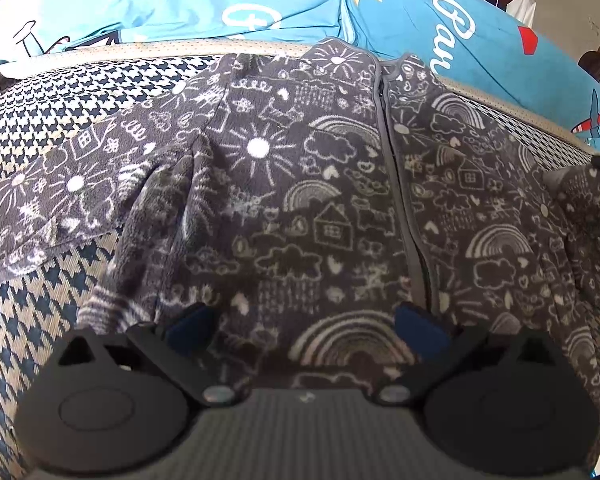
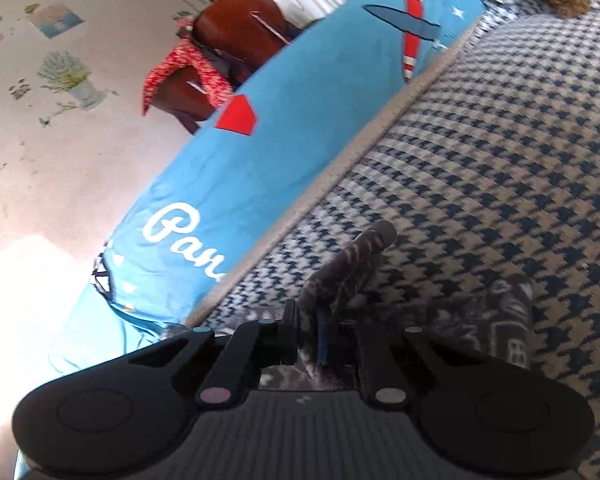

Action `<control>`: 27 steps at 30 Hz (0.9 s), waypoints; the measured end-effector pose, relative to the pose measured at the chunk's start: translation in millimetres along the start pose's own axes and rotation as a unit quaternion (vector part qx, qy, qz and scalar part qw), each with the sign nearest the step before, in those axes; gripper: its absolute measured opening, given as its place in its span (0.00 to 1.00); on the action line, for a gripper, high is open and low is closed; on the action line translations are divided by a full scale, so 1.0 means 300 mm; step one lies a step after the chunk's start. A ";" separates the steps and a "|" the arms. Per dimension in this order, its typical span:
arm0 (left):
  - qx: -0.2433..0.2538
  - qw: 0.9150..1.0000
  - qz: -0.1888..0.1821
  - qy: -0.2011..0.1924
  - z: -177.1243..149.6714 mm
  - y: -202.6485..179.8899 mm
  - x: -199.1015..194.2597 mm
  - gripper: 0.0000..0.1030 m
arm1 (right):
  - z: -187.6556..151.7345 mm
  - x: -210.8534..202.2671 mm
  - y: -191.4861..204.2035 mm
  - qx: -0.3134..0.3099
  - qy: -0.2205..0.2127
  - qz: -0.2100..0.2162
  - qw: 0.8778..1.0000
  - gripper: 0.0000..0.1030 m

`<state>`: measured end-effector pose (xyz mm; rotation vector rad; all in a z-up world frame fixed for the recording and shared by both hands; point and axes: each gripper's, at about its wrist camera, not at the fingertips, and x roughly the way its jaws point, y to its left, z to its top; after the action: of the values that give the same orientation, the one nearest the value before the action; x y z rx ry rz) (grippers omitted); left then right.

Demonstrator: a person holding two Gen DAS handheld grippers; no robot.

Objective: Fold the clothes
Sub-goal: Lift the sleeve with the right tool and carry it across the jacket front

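Directly beneath the left gripper a dark fleece jacket printed with white doodles is spread front-up on a houndstooth mat, its zipper running from about twelve o'clock down toward the right blue pad. The left gripper's jaws are seen spread wide, released, with the hem area of the jacket lying between the pads and nothing gripped. One sleeve is stretched out toward nine o'clock, flat on the mat; the other side of the garment runs off toward three o'clock.

In the right wrist view the right gripper is clenched on a bunched piece of the same jacket — a narrow twist of fleece is pinched between the pads and sticks up toward one o'clock, lifted off the mat. More fleece is heaped just beside the gripper at three o'clock.

Bare houndstooth mat is shown from twelve to three o'clock of the right gripper. The mat's pale border runs diagonally at eleven o'clock, and a blue printed bedsheet lies beyond it.
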<state>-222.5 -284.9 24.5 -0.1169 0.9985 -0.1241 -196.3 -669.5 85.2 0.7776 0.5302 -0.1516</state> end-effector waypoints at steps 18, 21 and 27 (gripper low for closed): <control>-0.048 0.998 0.020 -0.031 0.042 0.068 -0.037 1.00 | -0.089 0.065 0.305 -0.078 -0.024 0.134 0.988 0.11; -0.063 0.997 0.028 -0.042 0.054 0.090 -0.049 1.00 | -0.135 0.073 0.372 -0.116 -0.017 0.156 0.981 0.11; -0.073 0.995 0.039 -0.055 0.067 0.115 -0.065 1.00 | -0.221 0.100 0.460 -0.171 0.005 0.192 0.966 0.11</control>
<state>-214.3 -246.9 46.0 -0.2160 0.9007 0.0280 -152.7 -523.1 117.4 0.5304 0.3914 0.2973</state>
